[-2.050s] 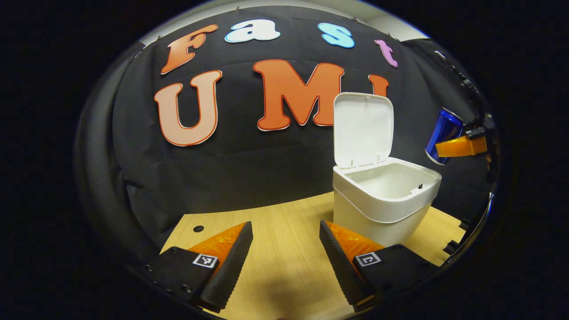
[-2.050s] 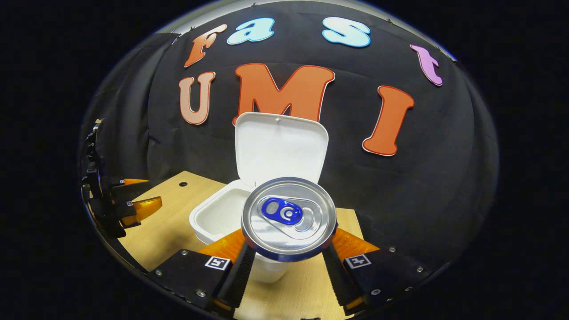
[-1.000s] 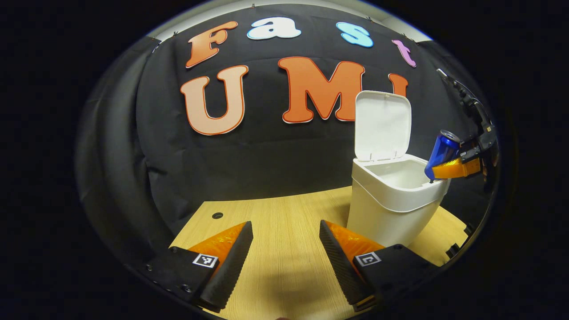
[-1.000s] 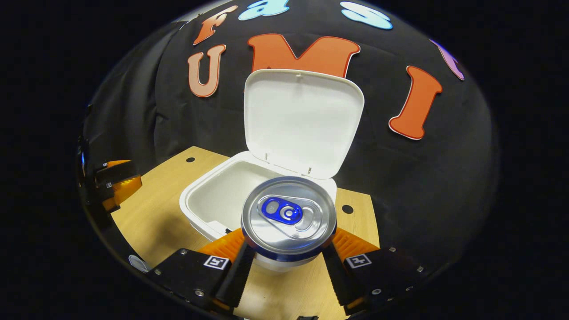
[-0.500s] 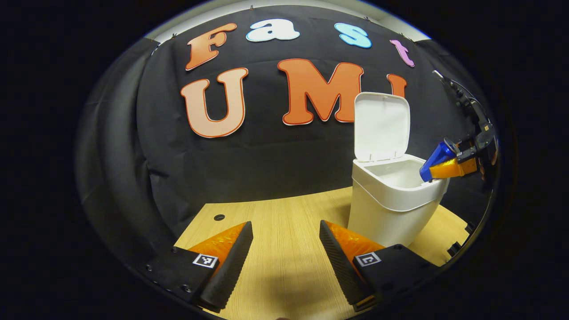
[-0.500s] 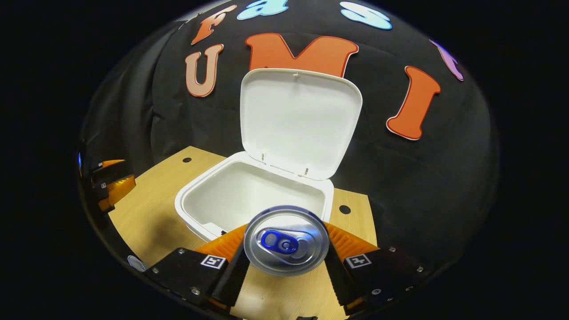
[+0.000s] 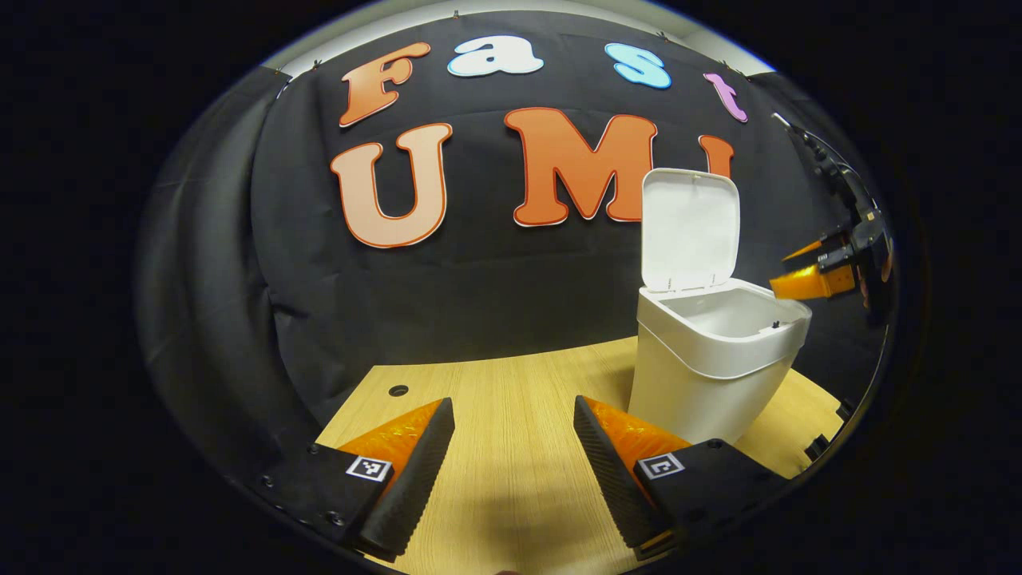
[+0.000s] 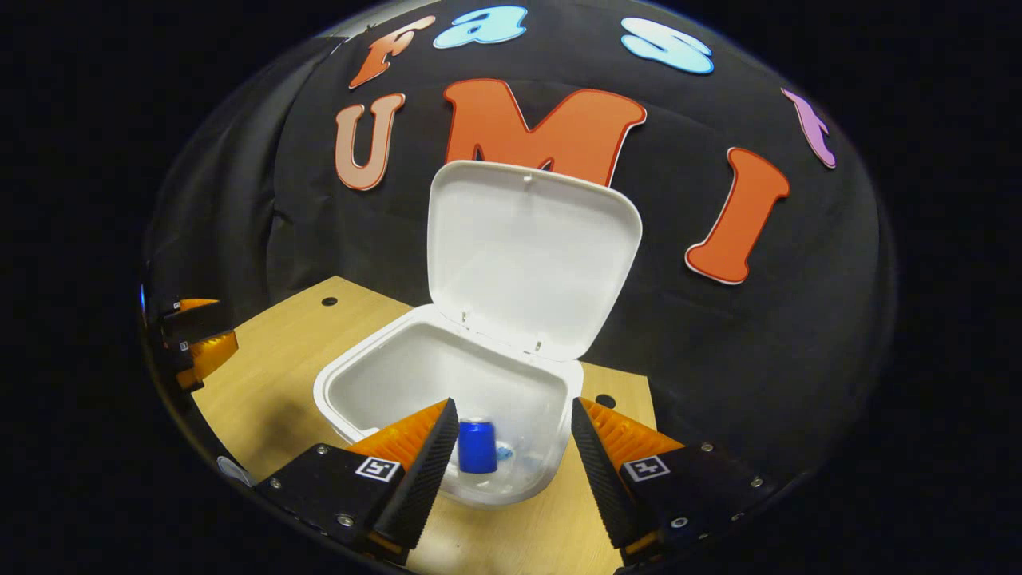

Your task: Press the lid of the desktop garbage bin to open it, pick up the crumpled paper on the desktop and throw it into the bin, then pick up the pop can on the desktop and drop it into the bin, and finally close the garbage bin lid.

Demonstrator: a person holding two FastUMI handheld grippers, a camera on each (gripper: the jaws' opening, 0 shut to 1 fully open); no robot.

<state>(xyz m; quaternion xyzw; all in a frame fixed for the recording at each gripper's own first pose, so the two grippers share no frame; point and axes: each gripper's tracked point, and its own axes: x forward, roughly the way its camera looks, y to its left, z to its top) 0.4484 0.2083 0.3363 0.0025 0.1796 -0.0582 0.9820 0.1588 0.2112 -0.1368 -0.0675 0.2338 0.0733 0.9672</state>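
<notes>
The white desktop bin [image 8: 375, 383] stands on the wooden desk with its lid [image 8: 527, 255] tipped up and back. A blue pop can [image 8: 477, 447] lies down inside it. My right gripper [image 8: 511, 467] hangs open just above the bin's near rim with nothing between its fingers. In the left gripper view the same bin [image 7: 703, 383] stands at the right with its lid [image 7: 688, 228] raised, and the right gripper [image 7: 810, 275] shows above its far rim. My left gripper [image 7: 511, 467] is open and empty, low over the desk to the left of the bin.
The wooden desk [image 7: 511, 399] has small round holes [image 7: 398, 390] near its back edge and ends close behind the bin at the black cloth wall. The left gripper [image 8: 196, 339] shows at the far left of the right gripper view.
My right gripper tipped the can over the bin, opened and let it go; the can dropped inside. The left gripper barely moved.
</notes>
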